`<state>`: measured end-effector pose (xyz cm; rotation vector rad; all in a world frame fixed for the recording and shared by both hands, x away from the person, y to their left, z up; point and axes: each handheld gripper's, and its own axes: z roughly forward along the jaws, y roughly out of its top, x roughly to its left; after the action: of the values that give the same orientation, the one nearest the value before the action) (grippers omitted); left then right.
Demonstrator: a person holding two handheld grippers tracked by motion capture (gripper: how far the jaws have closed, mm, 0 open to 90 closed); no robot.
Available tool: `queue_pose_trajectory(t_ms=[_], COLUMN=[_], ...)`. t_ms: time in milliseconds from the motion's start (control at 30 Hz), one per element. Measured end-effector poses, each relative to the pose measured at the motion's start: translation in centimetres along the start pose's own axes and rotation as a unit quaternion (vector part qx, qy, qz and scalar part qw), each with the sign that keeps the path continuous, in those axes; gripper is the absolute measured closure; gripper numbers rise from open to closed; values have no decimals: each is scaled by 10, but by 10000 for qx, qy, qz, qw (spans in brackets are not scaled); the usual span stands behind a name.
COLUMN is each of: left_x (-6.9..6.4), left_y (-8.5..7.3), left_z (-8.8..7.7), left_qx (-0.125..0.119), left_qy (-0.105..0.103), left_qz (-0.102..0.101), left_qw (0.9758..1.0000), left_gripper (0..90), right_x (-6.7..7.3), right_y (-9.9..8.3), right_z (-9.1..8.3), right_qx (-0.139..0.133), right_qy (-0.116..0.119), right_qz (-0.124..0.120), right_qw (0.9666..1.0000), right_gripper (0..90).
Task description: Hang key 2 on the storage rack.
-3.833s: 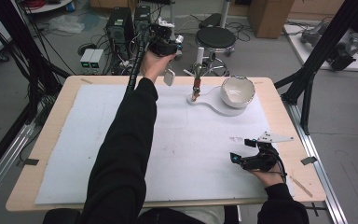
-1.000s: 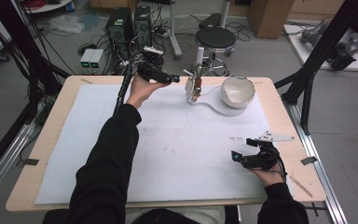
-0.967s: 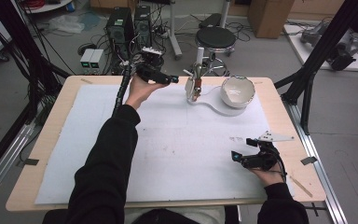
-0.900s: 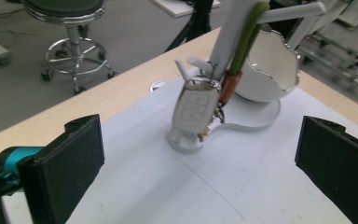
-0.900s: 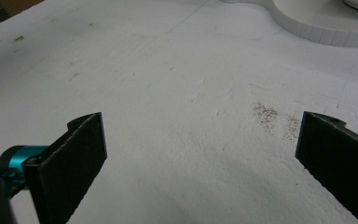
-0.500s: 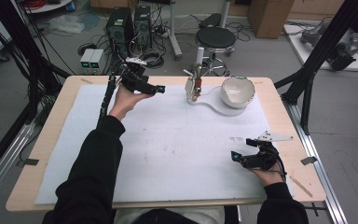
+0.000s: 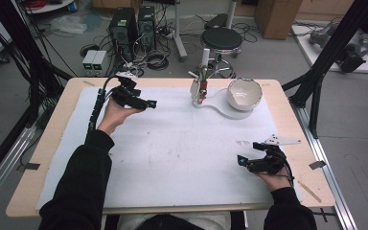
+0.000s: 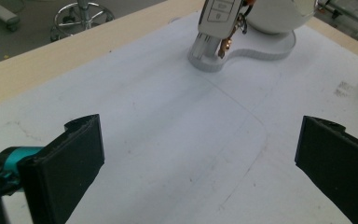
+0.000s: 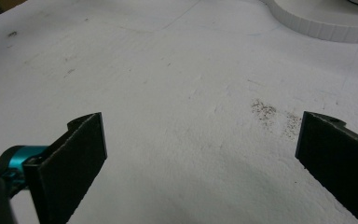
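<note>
A white stand [image 7: 223, 108] sits at the table's far middle, with a white bowl [image 7: 243, 93] on its right end. On its left end a post carries a white car key with a small bunch of keys [image 7: 200, 86]; in the left gripper view that key [image 8: 220, 14] hangs at the top. My left gripper [image 7: 149, 103] hovers open over the far left of the white mat, pointing right toward the stand, nothing between its jaws [image 8: 193, 163]. My right gripper [image 7: 242, 162] rests open at the near right, jaws wide over bare mat [image 9: 200, 158].
A white mat [image 7: 172, 148] covers most of the wooden table [image 7: 52, 139]. A smudge of dark specks [image 9: 272, 116] lies on the mat by the right gripper. Beyond the far edge stand a stool [image 7: 222, 38], computer cases [image 7: 134, 24] and cables. Black frame legs [image 7: 316, 81] flank the table.
My left hand has drawn back from the key post, moving left and nearer along the far side of the mat. The key hangs on the post. The right gripper has stayed still.
</note>
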<state>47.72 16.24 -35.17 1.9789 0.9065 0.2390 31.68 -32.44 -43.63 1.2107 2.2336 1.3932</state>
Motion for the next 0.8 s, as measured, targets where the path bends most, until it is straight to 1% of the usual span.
queue_pose_trajectory(t_ms=[100,200,367,500,567,633,733,800], left_x=[0,-3,-9,-14,-15,-14,-14,-13], left_y=[-7,-14,-25,-33,-37,-40,-48,-53], left_z=[-5,-12,-24,-33,-37,-42,-48,-54], left_qx=[14,15,63,40,32,-1,1,-34], left_qy=[-13,-101,-130,-166,-162,-167,-120,-82], left_qz=[-4,-6,79,122,140,106,93,54], left_qw=[10000,9999,9999,9998,9998,9998,9999,9999], left_gripper=[17,17,17,17,17,17,17,17], right_x=[0,1,1,2,2,2,3,3], right_y=[0,0,0,0,0,0,0,0], right_z=[0,0,0,1,1,1,1,1], right_qx=[8,11,16,23,24,15,56,81], right_qy=[6,-16,-11,-4,-8,-3,-49,-36], right_qz=[-23,-26,-43,-48,-51,-45,-84,-87], right_qw=[10000,10000,10000,10000,10000,10000,9999,9999], right_gripper=[9,9,9,9,9,9,9,9])
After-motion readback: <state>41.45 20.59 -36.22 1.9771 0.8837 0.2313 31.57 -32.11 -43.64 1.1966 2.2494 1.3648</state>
